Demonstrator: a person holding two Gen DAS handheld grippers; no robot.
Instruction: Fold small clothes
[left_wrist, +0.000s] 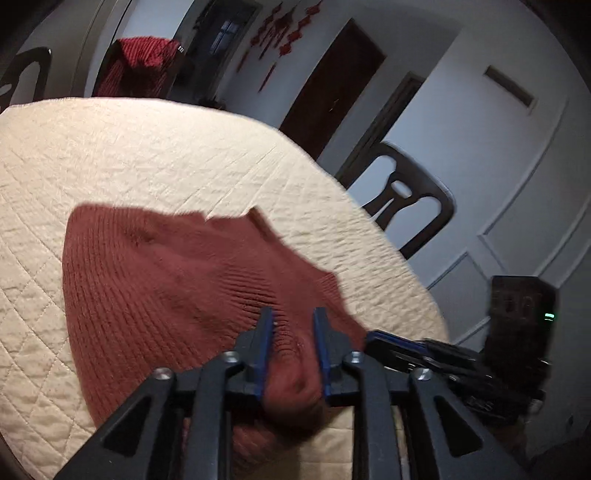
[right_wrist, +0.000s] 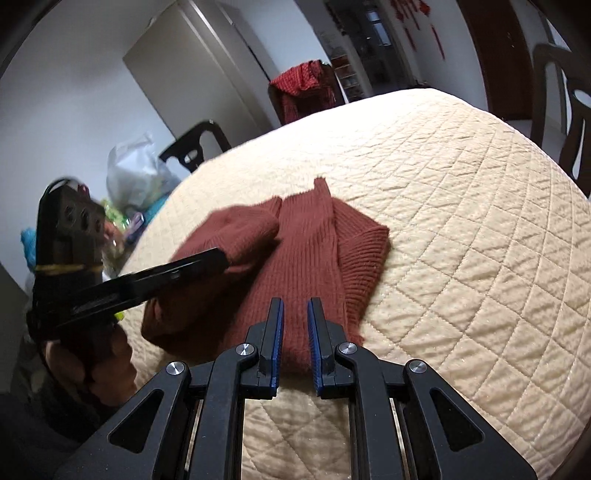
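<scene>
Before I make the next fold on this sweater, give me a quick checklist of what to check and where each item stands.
1. Rust knit sweater lies fully on the quilted cover: ok.
2. Left gripper has fabric between its fingers: ok in the left wrist view, where knit bunches between them; a firm grip: cannot tell.
3. Right gripper holds the hem: cannot tell; a gap shows between its fingers above the near edge.
4. Sweater flat and smooth: not ok; its left side is bunched.
5. Cover beyond the sweater free for folding: ok.
</scene>
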